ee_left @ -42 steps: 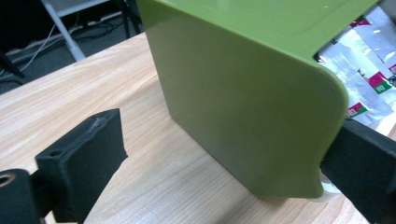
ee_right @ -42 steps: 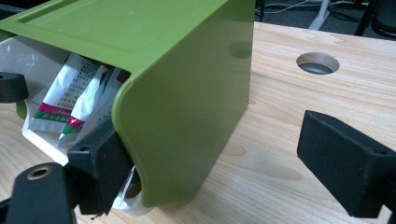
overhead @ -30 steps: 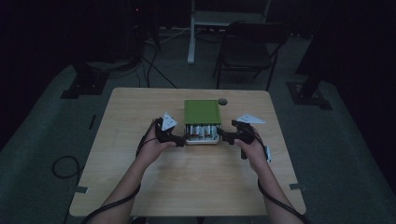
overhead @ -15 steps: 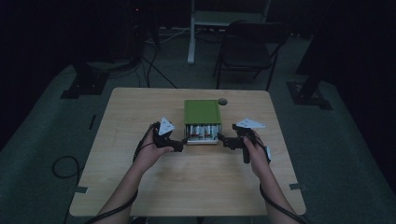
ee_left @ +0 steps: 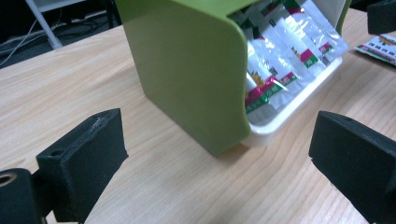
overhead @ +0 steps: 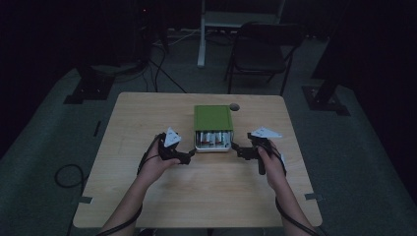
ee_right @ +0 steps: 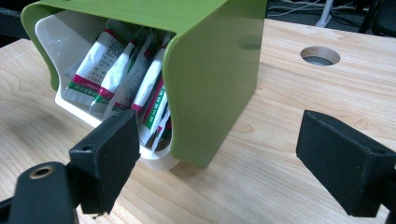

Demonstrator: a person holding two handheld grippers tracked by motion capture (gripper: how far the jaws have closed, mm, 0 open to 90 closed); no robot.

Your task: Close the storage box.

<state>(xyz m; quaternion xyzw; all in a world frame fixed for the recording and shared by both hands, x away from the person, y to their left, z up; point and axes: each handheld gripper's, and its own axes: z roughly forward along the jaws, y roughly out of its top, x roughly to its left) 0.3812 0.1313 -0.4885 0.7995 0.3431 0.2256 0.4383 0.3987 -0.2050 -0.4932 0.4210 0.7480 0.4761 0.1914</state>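
A green box (overhead: 212,117) stands mid-table, its white drawer (overhead: 213,146) pulled out toward me and holding several sachets (overhead: 213,137). My left gripper (overhead: 191,154) is open just off the drawer's front left corner. My right gripper (overhead: 236,148) is open off its front right corner. In the left gripper view the green box (ee_left: 187,70) and the sachets (ee_left: 280,51) lie ahead, between the wide-apart jaws of the left gripper (ee_left: 219,163). In the right gripper view the right gripper (ee_right: 224,158) faces the green box's (ee_right: 215,79) corner, with the sachets (ee_right: 130,79) to its left.
The wooden table (overhead: 147,118) has a round cable hole (overhead: 234,106) behind the box. A loose sachet (ee_left: 380,46) lies on the table beyond the drawer. A dark chair (overhead: 260,49) and stand bases sit on the floor behind the table.
Both grippers have drawn back a little toward me from the box's sides to the drawer's front corners. The box has not moved.
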